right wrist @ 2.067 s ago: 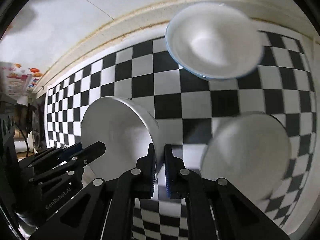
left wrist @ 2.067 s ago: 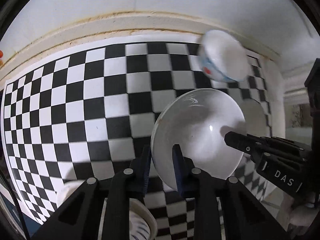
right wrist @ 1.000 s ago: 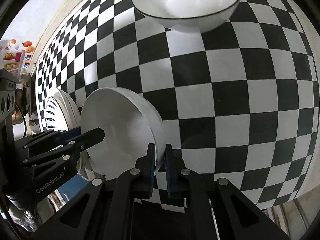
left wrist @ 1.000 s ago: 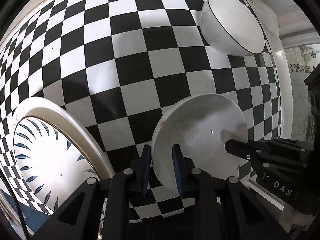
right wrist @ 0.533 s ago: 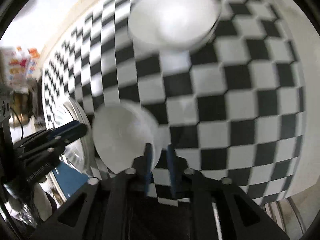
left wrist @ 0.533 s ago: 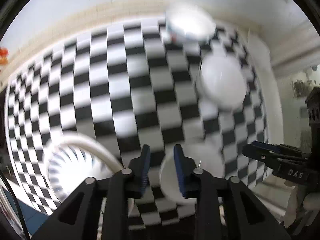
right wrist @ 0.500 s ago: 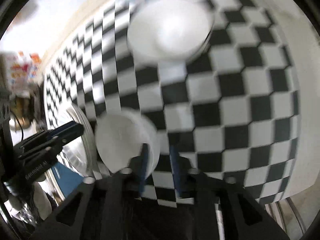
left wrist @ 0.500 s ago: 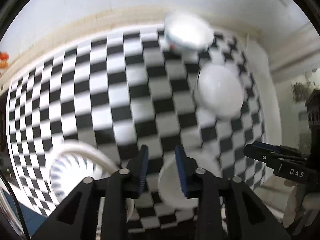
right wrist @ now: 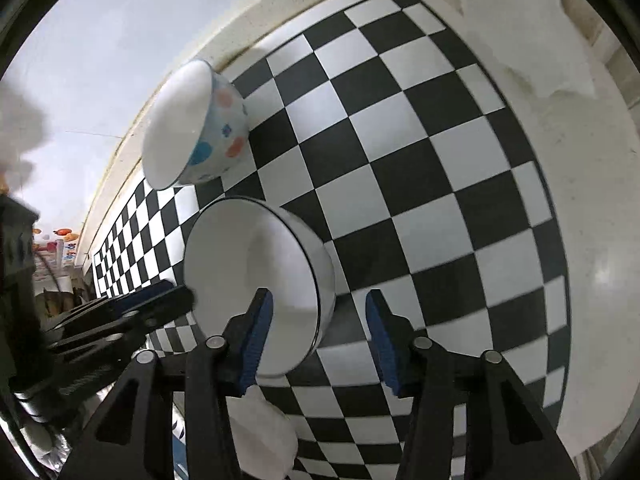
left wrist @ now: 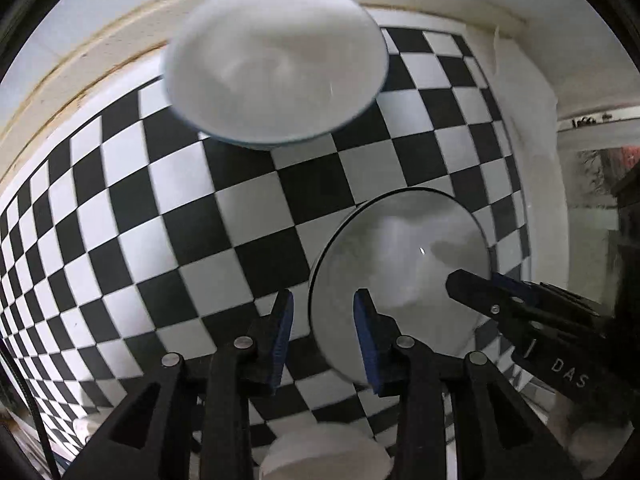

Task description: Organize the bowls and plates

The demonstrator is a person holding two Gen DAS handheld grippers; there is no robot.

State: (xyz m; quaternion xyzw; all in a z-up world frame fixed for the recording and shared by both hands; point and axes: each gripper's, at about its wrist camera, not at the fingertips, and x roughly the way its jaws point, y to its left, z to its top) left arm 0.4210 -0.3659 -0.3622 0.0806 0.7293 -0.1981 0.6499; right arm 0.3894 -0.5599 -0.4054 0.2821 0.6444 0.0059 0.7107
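Note:
A white bowl with a thin dark rim [left wrist: 400, 264] sits on the black-and-white checkered cloth [left wrist: 168, 216]. My left gripper [left wrist: 323, 334] is open, its jaws either side of the bowl's near-left rim. My right gripper [right wrist: 316, 334] is open, its jaws either side of the same bowl's [right wrist: 256, 280] right rim. The right gripper's fingers [left wrist: 516, 304] show over the bowl's right side in the left wrist view. A white bowl with coloured dots [right wrist: 196, 136] stands behind; it also shows in the left wrist view [left wrist: 276, 64]. Another white bowl [left wrist: 324, 456] lies below my grippers, mostly hidden.
The cloth ends at a cream wall ledge [left wrist: 100, 52] at the back. A white folded cloth [right wrist: 520, 32] lies at the far right on the white counter [right wrist: 592, 240]. The left gripper's body [right wrist: 100, 328] fills the lower left of the right wrist view.
Both grippers let go of the plain white bowl, which now lies below them. They have moved forward and opened around the dark-rimmed bowl.

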